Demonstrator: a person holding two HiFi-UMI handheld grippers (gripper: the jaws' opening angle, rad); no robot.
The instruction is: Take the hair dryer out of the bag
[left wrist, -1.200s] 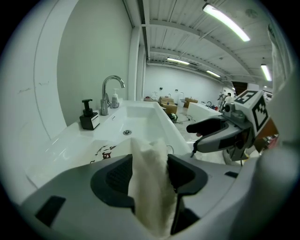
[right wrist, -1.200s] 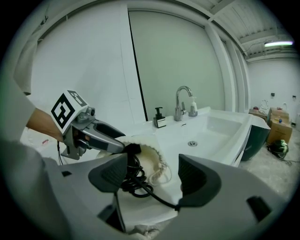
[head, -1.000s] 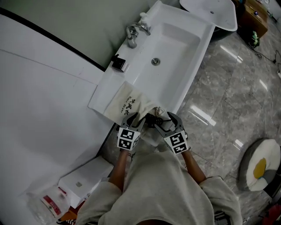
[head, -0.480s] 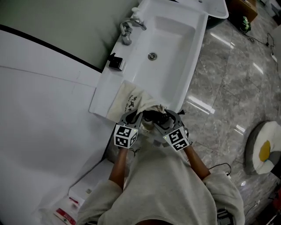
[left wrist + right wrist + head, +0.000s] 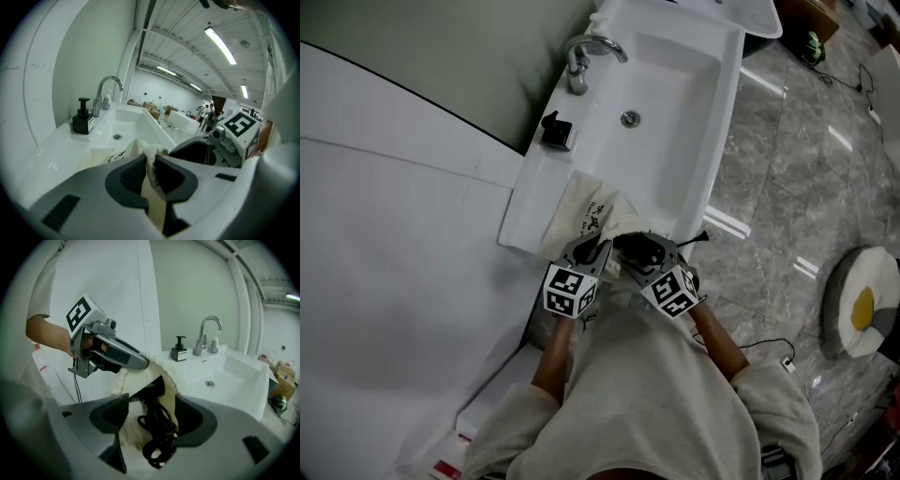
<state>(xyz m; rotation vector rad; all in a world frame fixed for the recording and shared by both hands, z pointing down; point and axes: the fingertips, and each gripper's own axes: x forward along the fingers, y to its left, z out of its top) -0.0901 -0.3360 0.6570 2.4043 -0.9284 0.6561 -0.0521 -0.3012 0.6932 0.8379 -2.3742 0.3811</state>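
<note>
Clenching the bag [image 5: 91, 157] just now, left gripper [image 5: 150, 158] anchors it; at its three o'clock, right gripper [image 5: 152, 398] narrows released fingers [image 5: 110, 413], apparently around the hair dryer [image 5: 155, 389].

White washbasin bench [image 5: 530, 192] with a sunk basin, drain [image 5: 629, 119] at its centre. On the left ledge: chrome tap [image 5: 581, 58] at the far end, black soap dispenser [image 5: 557, 131] midway, cream cloth bag [image 5: 581, 211] with black print at the near corner. Grey marble floor [image 5: 787, 187] alongside.

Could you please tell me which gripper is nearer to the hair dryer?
Right. The right gripper, jaws just closing, straddles the hair dryer; the left gripper, jaws just closed further, pinches the bag beside it.
</note>
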